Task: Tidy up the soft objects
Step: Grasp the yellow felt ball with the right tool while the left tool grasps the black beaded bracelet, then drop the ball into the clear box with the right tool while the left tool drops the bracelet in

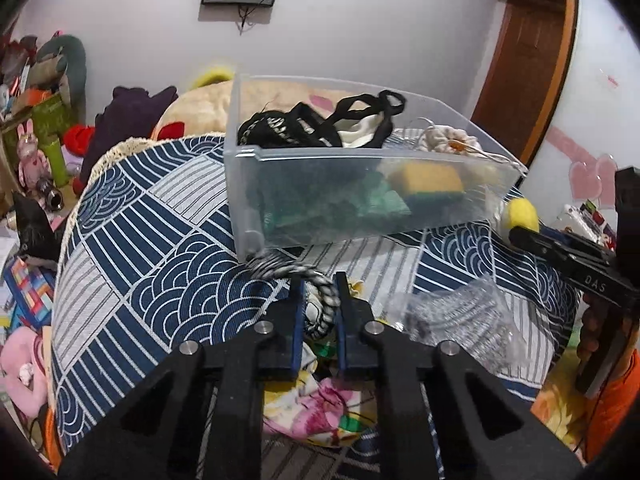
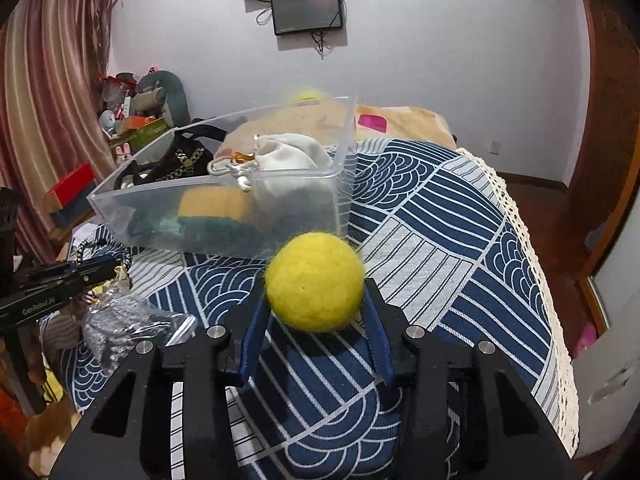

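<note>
A clear plastic bin (image 1: 352,208) (image 2: 224,216) stands on the blue wave-patterned cloth (image 1: 160,248). It holds a black strap bag (image 1: 304,124), a white drawstring pouch (image 2: 288,152), a yellow sponge (image 1: 426,178) and green fabric. My left gripper (image 1: 318,282) is shut on a black-and-white braided rope (image 1: 324,292) just in front of the bin. My right gripper (image 2: 314,280) is shut on a yellow felt ball (image 2: 314,282), held above the cloth near the bin's right corner. The ball also shows in the left wrist view (image 1: 520,216).
A clear bag of grey fabric (image 1: 452,316) (image 2: 116,324) lies between the grippers. A floral cloth (image 1: 316,404) lies under the left gripper. Plush toys and clutter (image 1: 36,128) sit at left, a beige blanket (image 2: 400,120) behind the bin, a wooden door (image 1: 520,72) at right.
</note>
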`<act>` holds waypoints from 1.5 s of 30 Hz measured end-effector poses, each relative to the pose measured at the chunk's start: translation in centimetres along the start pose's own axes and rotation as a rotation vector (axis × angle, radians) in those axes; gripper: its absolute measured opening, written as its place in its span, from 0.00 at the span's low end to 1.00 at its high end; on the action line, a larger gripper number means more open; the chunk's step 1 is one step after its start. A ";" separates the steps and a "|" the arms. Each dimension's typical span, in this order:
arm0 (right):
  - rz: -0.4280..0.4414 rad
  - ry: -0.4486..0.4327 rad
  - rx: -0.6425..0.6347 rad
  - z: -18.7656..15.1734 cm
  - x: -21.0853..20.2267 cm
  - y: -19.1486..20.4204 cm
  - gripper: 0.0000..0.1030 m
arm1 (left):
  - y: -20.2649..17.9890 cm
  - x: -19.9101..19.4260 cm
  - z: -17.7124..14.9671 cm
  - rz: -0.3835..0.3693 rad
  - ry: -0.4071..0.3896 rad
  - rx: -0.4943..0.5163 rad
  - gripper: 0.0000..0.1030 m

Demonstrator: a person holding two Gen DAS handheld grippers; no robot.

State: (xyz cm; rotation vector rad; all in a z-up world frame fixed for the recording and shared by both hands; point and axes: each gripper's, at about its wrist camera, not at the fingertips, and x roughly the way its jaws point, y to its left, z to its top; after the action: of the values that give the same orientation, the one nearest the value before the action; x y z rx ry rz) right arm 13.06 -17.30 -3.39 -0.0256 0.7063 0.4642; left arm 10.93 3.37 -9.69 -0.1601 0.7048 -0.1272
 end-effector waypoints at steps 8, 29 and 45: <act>0.020 -0.023 -0.019 0.2 -0.6 0.5 0.41 | -1.0 -2.3 0.3 -0.013 -0.029 0.041 0.08; 0.063 -0.108 -0.090 2.5 -2.9 3.0 0.41 | -4.6 -5.6 5.7 -0.067 -0.173 0.184 0.08; 0.136 -0.165 -0.117 8.1 -0.3 5.3 0.41 | -2.6 -0.5 11.8 -0.134 -0.096 0.120 0.08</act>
State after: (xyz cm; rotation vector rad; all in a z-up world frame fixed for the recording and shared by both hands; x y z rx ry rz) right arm 15.69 -11.18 3.70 -0.0492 0.5196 0.6309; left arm 18.05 2.16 -0.01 -0.0976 0.5891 -0.2874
